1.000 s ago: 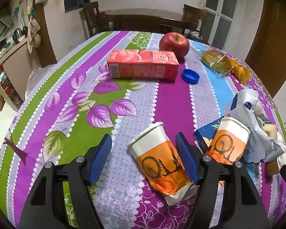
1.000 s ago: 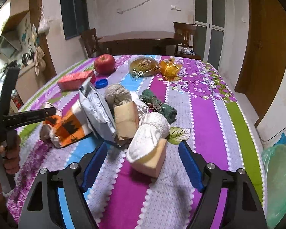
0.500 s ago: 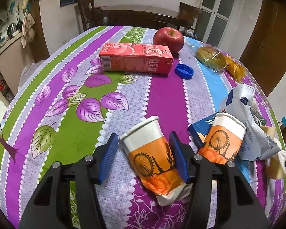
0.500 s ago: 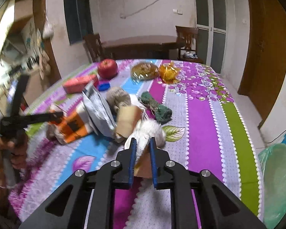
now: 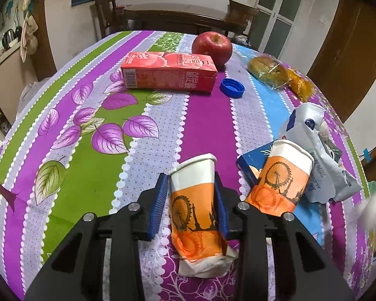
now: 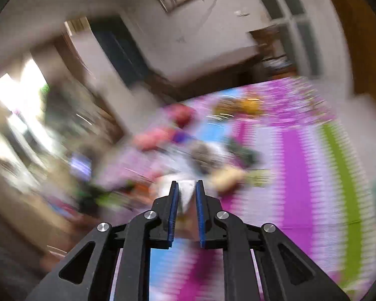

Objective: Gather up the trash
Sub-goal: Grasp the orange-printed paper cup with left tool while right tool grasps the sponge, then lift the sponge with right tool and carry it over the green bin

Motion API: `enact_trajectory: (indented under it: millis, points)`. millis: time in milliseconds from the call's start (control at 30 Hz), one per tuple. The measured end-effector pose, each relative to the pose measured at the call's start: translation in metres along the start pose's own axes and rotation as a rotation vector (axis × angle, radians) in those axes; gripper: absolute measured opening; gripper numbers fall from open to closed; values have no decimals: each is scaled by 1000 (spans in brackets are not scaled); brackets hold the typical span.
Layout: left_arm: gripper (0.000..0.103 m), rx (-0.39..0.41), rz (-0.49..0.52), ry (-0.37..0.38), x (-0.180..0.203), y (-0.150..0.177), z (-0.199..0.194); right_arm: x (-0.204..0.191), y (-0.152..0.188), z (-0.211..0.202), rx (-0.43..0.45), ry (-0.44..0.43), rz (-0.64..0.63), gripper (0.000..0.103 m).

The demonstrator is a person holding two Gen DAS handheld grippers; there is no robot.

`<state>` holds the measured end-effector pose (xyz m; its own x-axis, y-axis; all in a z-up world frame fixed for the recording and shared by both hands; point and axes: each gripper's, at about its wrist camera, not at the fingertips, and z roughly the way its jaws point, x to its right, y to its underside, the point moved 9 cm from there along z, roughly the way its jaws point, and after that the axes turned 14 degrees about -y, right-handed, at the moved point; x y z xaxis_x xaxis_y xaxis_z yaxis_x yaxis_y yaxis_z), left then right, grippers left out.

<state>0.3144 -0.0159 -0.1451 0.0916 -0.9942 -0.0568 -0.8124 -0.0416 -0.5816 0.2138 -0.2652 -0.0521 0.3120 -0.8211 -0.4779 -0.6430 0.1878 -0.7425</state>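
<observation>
Left wrist view puts your left gripper low in the centre of the frame, its blue fingers just closing in on the crushed paper cup lying on its side on the desk; the pads now sit against its flanks, which suits a light squeeze on soft card. A second cup leans on a blue box at centre right, beside a silver wrapper. Upper centre hold the red carton, apple and blue cap. In the blurred right wrist view, your right gripper is nearly together, pinching a white wad, apparently to carry it off.
</observation>
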Motion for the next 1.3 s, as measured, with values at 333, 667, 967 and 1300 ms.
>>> enact_trajectory:
  millis: [333,667,967,1300]
  points:
    - [34,9,3,-4,0,2,-1,-9,9,-4,3,89,-121,29]
    - [34,10,6,6,0,1,-1,-9,55,41,-276,141,-311,86]
    - [34,12,18,15,0,2,1,26,67,62,-379,102,-364,49]
    - [26,91,43,-47,-23,-3,-30,17,65,4,-280,128,-327,47]
